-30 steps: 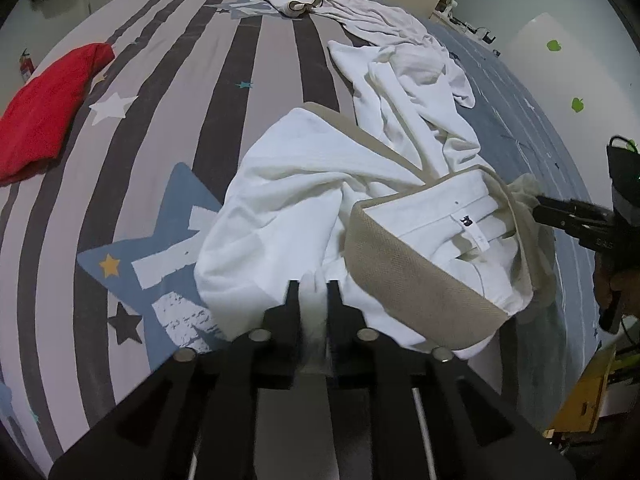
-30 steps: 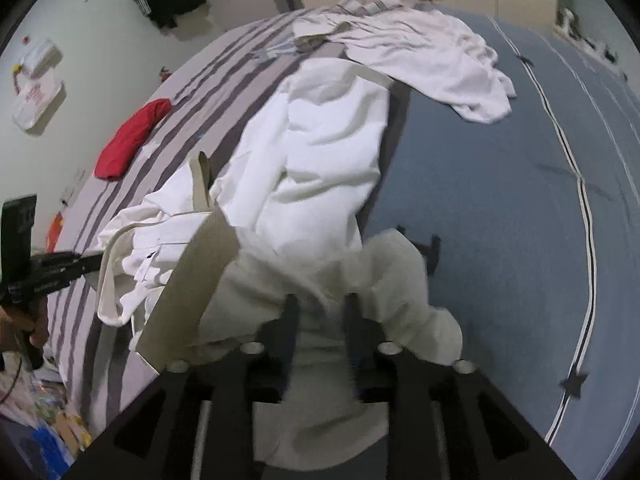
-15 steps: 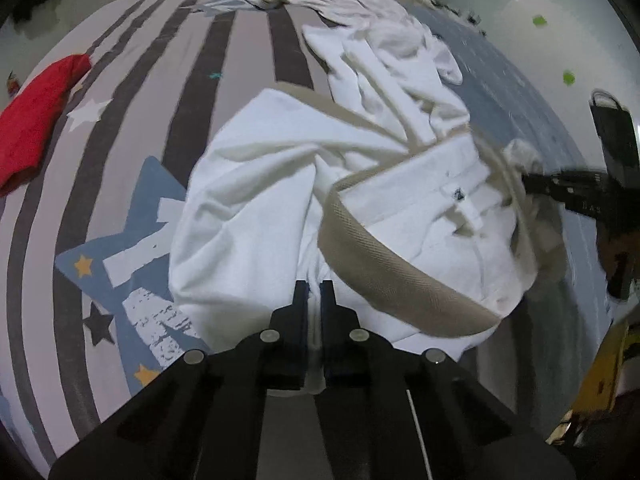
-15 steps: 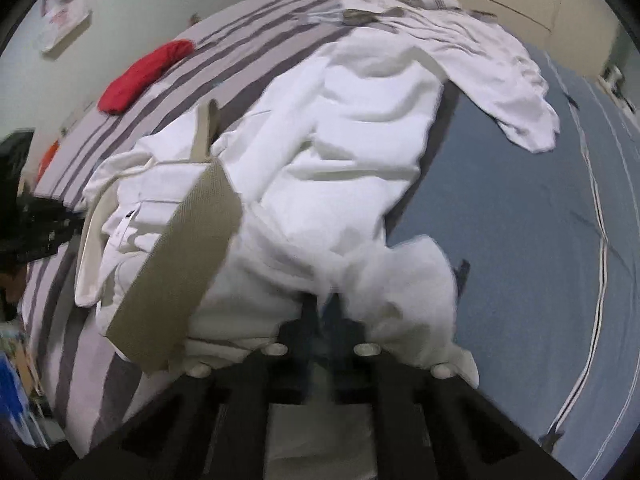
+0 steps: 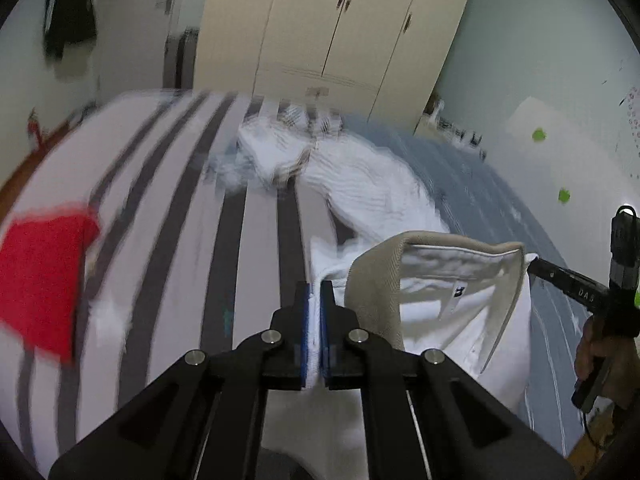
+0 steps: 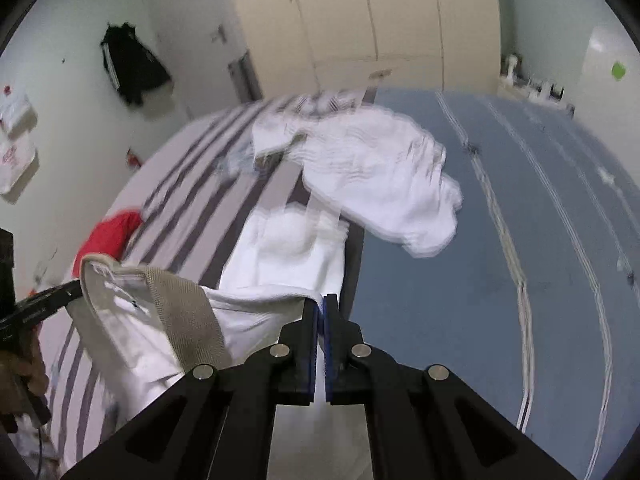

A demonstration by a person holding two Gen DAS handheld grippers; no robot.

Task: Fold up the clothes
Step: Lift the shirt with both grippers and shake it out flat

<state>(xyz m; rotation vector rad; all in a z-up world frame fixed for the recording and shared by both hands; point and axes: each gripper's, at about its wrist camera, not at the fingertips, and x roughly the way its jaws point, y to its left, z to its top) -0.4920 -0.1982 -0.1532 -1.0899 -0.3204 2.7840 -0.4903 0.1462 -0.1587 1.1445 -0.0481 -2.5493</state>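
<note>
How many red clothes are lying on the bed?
1. A red garment lies on the striped side of the bed, away from the white clothes; the right wrist view shows it too. More could be hidden under the white pile.

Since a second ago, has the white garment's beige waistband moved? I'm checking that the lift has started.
Yes. The beige waistband has come up off the striped bedspread, stretched between the shut left gripper and right gripper; the wardrobe now shows beyond it.
</note>
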